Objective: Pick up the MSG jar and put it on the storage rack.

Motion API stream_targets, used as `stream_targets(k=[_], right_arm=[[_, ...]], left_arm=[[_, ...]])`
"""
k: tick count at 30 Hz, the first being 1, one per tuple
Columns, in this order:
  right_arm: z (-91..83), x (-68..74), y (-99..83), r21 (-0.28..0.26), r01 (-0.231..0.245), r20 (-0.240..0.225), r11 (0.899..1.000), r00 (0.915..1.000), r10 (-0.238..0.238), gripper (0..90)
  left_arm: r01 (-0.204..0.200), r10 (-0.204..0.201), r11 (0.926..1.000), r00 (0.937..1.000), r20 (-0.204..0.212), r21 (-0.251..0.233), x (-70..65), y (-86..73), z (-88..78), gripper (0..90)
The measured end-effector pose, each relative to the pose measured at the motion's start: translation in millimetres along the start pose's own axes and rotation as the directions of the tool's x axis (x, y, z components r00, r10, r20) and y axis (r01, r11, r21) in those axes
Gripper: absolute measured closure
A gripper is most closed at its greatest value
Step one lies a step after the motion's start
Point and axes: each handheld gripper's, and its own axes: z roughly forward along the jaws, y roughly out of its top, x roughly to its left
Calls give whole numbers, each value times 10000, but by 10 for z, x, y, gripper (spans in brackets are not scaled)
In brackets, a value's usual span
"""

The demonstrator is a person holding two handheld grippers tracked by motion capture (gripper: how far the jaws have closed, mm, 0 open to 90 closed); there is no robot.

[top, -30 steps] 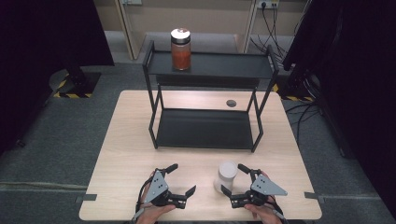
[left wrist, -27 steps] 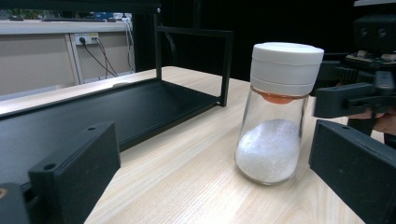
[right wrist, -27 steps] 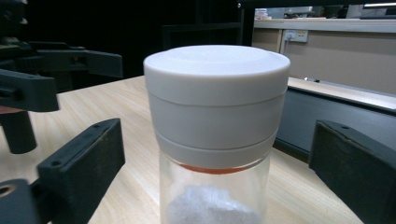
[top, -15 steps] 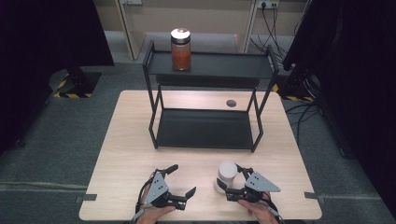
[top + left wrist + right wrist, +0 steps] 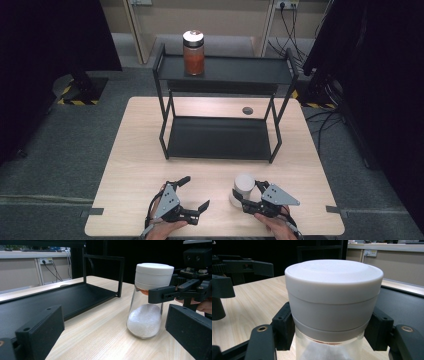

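Our right gripper (image 5: 239,196), jaws just closed, clamps the white-lidded jar (image 5: 243,190) under its lid; left gripper (image 5: 196,192) gapes idle. We lift it straight, staying upright.

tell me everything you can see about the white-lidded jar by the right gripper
The white-lidded jar is a clear glass jar that widens toward its base, topped by a thick, smooth white plastic lid with a thin orange ring showing just under it. White granules fill roughly its lower half. It stands upright on the light wooden table, near the front edge, in front of the black two-tier shelf. The right gripper has just closed on it, its black pads pressing both sides just below the lid.
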Motion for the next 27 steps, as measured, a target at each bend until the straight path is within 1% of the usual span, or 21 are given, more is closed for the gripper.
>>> stream_targets(k=[9, 14, 17, 27], right_arm=[[-77, -13, 92, -254, 44, -142, 9997, 9999, -48, 355], [-108, -30, 154, -319, 35, -90, 9995, 10000, -38, 355], [-112, -54, 211, -352, -19, -88, 9994, 10000, 16, 355], [-105, -135, 488, -408, 65, -39, 9991, 10000, -67, 354]], left_arm=[[30, -30, 10000, 10000, -25, 37, 5, -8, 8, 14], [-16, 16, 9999, 10000, -31, 108, 5, -12, 17, 14], [4, -3, 9999, 10000, -53, 120, 4, -15, 17, 14], [36, -34, 9998, 10000, -81, 173, 10, -25, 24, 14]])
